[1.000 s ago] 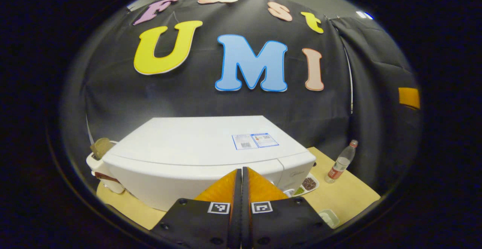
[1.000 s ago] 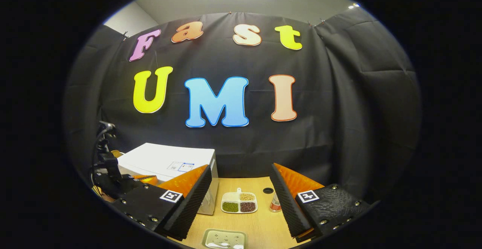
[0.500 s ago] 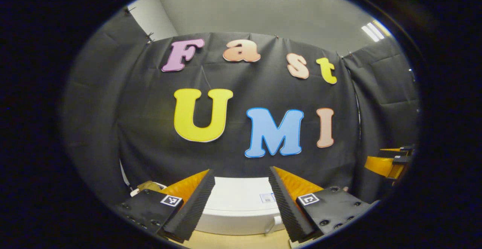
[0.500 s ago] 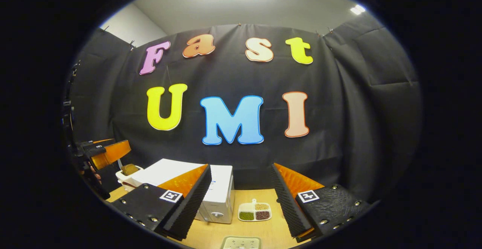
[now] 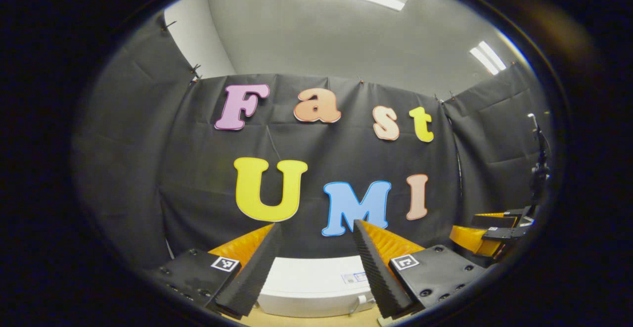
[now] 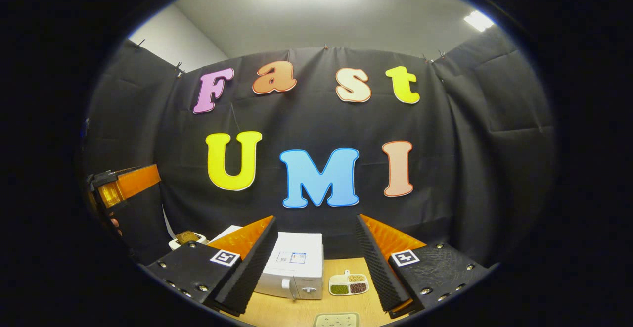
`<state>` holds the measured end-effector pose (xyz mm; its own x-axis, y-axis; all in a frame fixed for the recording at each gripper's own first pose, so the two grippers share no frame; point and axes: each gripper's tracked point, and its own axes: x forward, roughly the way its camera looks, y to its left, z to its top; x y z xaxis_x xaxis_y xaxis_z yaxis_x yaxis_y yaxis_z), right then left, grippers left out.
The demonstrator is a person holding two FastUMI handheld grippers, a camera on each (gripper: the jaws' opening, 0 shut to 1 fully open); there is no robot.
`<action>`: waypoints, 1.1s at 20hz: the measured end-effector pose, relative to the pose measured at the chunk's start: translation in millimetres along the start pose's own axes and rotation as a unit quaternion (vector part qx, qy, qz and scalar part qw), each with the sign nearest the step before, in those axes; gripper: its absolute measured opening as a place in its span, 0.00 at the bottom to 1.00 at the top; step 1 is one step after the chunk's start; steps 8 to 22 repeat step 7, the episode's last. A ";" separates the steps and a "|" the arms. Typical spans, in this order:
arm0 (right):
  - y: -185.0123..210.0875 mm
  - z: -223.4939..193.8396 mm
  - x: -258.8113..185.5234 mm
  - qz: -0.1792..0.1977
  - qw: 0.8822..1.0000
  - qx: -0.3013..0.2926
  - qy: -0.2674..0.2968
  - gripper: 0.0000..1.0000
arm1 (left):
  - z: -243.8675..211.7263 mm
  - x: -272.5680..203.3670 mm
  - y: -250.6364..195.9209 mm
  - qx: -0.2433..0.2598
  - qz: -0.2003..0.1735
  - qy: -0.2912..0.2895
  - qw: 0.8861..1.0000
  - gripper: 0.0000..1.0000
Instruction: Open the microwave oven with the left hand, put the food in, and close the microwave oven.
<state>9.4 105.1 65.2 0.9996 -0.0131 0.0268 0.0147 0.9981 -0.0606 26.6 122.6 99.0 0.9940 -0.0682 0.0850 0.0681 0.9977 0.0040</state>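
Left tool [image 5: 314, 267], fingers spread apart and empty, raised well above the microwave [image 5: 316, 285], whose white top lies low between the fingers in the left gripper view; right tool [image 6: 314, 262], likewise spread apart and empty, held back from the tabletop [image 6: 292, 312]; in the right gripper view the microwave [image 6: 294, 267] stands with its door closed, a divided food tray [image 6: 349, 284] just beside it on the tabletop and a pale dish [image 6: 336, 320] nearer the camera.

Change over the last second: the left tool, then pressed together close over the front edge of the microwave, has parted its fingers and lifted away, so that ceiling and booth wall now occupy most of its view and the right tool [image 5: 487, 230] appears at the right edge; the right tool has also drawn back and tilted upward, the microwave now looking smaller and farther off, and the left tool [image 6: 123, 186] shows high at its left edge.

Reading for the task: both tools clear of the appliance, door closed; whether food sits inside cannot be told; the retreat suggests the closing step is complete.
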 end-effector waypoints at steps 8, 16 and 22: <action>4.8 6.2 -11.1 -0.004 1.000 0.003 -0.007 0.95 | 6.9 -11.0 3.5 -0.002 0.003 -0.006 1.000 0.93; 4.8 6.2 -11.1 -0.004 1.000 0.003 -0.007 0.95 | 6.9 -11.0 3.5 -0.002 0.003 -0.006 1.000 0.93; 4.8 6.2 -11.1 -0.004 1.000 0.003 -0.007 0.95 | 6.9 -11.0 3.5 -0.002 0.003 -0.006 1.000 0.93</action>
